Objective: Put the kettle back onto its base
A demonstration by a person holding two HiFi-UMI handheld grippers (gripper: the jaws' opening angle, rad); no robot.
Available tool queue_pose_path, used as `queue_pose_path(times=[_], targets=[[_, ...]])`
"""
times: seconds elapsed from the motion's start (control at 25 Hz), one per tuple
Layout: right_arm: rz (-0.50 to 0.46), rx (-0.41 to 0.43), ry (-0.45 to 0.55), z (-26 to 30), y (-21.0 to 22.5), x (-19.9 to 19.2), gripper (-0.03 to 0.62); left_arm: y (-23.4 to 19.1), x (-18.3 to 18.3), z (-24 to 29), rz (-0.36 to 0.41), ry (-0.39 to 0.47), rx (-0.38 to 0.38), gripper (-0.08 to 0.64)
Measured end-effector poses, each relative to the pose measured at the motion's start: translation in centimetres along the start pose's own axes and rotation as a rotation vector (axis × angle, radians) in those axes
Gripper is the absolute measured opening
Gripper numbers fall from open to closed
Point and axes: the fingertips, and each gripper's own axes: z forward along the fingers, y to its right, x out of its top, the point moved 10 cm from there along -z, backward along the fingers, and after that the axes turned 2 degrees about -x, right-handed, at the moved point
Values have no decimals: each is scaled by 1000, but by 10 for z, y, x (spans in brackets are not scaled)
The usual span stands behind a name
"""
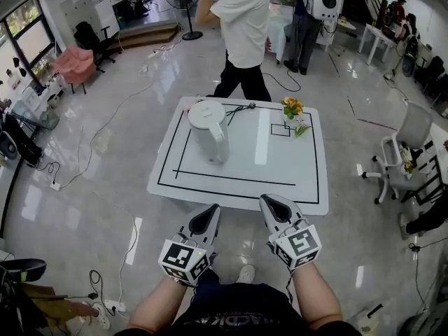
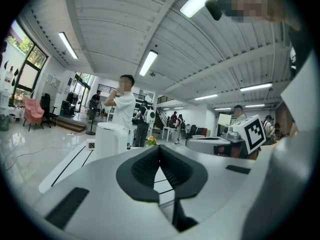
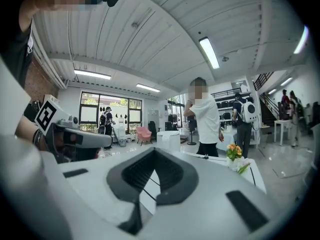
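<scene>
Both jaws fully closed with nothing between them. I've got the left gripper [image 1: 205, 219] and right gripper [image 1: 274, 208] side by side, just short of the near edge of the low white rectangular table [image 1: 245, 177] with black line markings. The tall white plastic kettle [image 1: 208, 133] stands upright on its far-left part, inside the lines. A small vase of orange flowers [image 1: 293, 114] sits far right.

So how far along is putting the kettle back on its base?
Nothing is clearly done yet. The kettle stands on the table by a black cord; I can't tell whether a base is under it. Nothing is in hand: left tool and right tool are shut, empty, short of the table. Left: grip the kettle and seat it.
</scene>
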Motion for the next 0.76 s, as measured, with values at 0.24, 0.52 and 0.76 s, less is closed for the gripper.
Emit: queue_pose_path(times=[0.24,0.52,0.76], targets=[[4,-3,-1,-2,-2,1,2,0,0,1,-4,-4,-4,3],[5,2,10,-1,0,4,2,2,4,2,7,1,-2,3],[6,10,16,-4,0,4,2,7,6,0,14,3,4,3]])
